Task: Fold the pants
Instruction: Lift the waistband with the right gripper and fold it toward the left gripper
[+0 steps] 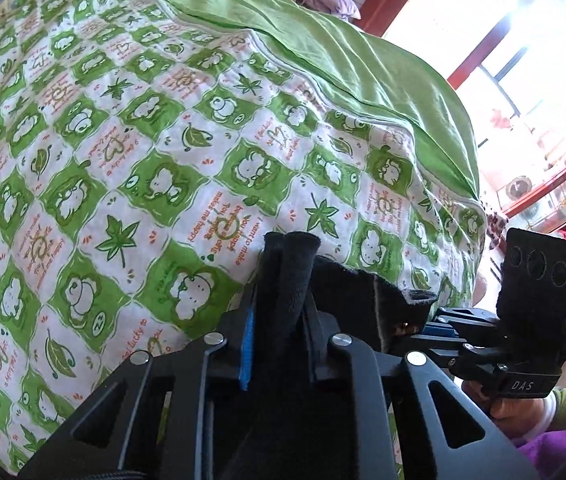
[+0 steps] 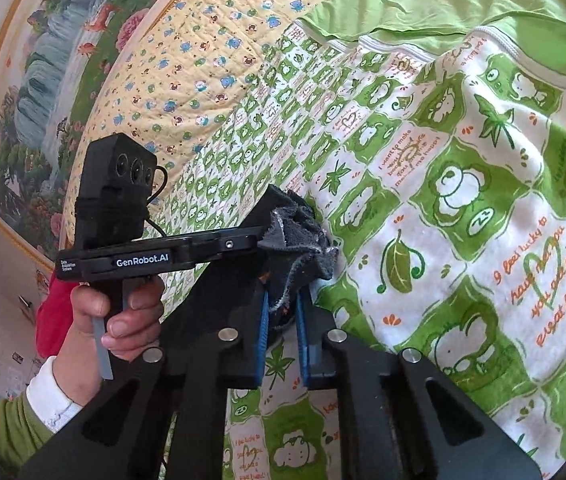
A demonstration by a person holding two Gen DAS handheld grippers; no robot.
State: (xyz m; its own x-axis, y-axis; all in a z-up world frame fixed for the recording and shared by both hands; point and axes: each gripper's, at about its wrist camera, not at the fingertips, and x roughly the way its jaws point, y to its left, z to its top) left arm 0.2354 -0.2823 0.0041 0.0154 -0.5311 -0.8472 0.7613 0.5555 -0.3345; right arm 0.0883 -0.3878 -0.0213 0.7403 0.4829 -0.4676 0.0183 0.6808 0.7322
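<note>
The black pants (image 1: 347,284) are bunched between both grippers and held above the bed. My left gripper (image 1: 283,280) is shut on a thick fold of the black cloth, which sticks up past its fingertips. My right gripper (image 2: 285,280) is shut on a frayed grey-black edge of the pants (image 2: 303,236). The two grippers are close together, side by side: the right gripper shows in the left wrist view (image 1: 423,332), and the left gripper shows in the right wrist view (image 2: 255,240). Most of the pants hang hidden below the grippers.
A quilt with green and white frog squares (image 1: 143,160) covers the bed. A plain green cover (image 1: 323,40) lies along its far side. A yellow patterned quilt (image 2: 203,60) and a landscape painting (image 2: 35,80) lie beyond. A red-framed window (image 1: 523,80) is at the right.
</note>
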